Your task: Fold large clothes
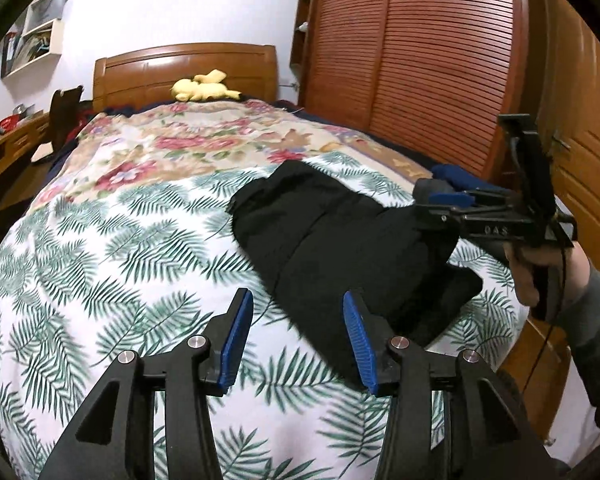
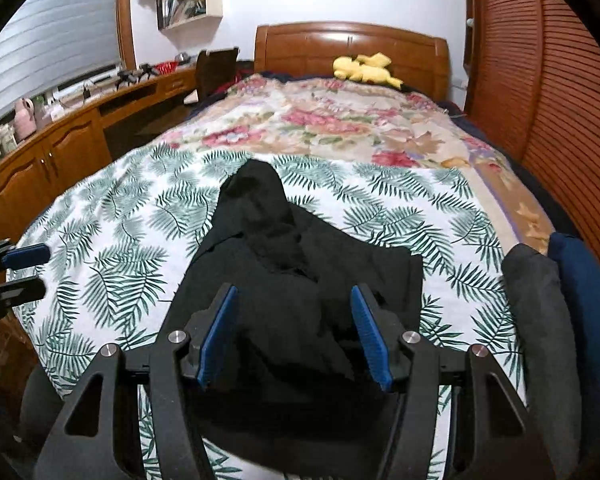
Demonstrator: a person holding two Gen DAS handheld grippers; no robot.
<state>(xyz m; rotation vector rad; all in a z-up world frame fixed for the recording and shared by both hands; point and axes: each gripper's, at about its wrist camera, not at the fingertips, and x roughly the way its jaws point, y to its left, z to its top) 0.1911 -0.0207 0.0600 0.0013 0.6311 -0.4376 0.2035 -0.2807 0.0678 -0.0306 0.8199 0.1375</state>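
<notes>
Green-and-white leaf-print cloth covers the near part of the bed, and a flowered blanket covers the far part up to the wooden headboard, where a yellow soft toy lies. A slatted wooden wardrobe stands along the right side of the bed.

The black garment lies on the leaf-print cover, loosely bunched and not flat. In the right wrist view its long axis runs from the near edge of the bed away toward the headboard, with a narrow end pointing far. Two folded pieces, one grey and one dark blue, lie at the right edge of the bed.

The right gripper is clearly the nearer one: it hangs directly over the near end of the garment, its fingers apart, with black cloth showing between them, but the pads do not press on it. The left gripper hangs over the bed cover to the left of the garment; its fingers are also apart and hold nothing, though the right pad overlaps the garment's near left edge.

I think the next grasp should be at the near end, where the right gripper only needs to lower, while the left must shift to the right to reach the edge.
</notes>
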